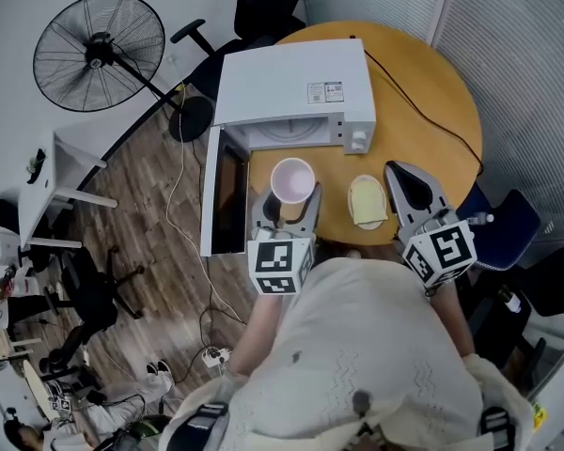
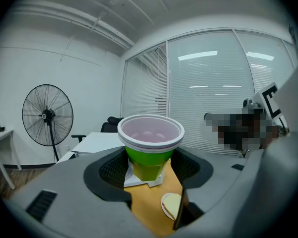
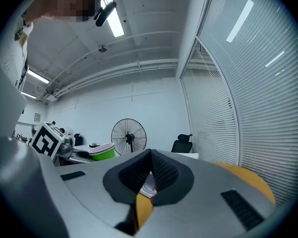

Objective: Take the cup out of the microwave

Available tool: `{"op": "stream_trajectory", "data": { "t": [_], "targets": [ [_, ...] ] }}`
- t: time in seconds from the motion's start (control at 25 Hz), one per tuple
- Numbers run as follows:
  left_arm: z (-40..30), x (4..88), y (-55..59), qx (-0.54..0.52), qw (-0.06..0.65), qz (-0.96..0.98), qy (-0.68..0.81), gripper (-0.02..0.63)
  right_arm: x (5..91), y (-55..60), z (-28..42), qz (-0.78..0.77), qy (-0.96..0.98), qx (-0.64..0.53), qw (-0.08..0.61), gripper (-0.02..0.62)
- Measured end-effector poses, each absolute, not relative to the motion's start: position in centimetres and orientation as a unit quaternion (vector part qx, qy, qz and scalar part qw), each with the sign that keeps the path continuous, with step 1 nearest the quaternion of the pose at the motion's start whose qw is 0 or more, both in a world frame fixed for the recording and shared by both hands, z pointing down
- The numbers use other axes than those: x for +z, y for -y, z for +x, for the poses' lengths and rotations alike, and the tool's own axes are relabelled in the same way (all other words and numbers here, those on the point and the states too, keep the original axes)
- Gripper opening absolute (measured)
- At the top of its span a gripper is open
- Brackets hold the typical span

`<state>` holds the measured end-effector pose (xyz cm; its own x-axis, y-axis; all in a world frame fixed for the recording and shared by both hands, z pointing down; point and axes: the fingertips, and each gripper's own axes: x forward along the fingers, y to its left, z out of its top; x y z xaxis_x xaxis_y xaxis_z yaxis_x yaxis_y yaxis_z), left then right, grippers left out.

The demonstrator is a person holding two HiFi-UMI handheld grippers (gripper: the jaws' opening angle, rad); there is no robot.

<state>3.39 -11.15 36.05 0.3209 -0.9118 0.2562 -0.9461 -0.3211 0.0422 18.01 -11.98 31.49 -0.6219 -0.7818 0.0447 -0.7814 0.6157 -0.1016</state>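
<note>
light: bright, even, from ceiling lamp (image 3: pixel 114 19) | glare: lamp streaks on glass wall (image 2: pixel 213 83) behind microwave (image 1: pixel 291 87) | edges: dark, bent in both gripper views

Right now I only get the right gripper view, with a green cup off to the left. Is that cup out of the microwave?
Observer: Yes. The head view shows the cup outside the microwave, over the round table, just in front of the opening.
Operator: What holds it?
Observer: The left claw, clamped on the cup's green sides.
Operator: Is the door shut?
Observer: No, the door stands swung open on the left side.
</note>
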Motion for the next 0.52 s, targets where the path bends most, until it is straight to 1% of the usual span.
{"op": "stream_trajectory", "data": {
  "t": [0.52],
  "targets": [
    [3.09, 35.97, 11.05, 0.091, 0.093, 0.808, 0.574, 0.291, 31.35, 11.85, 17.86, -0.439, -0.897, -0.054, -0.001, 0.008]
  ]
}}
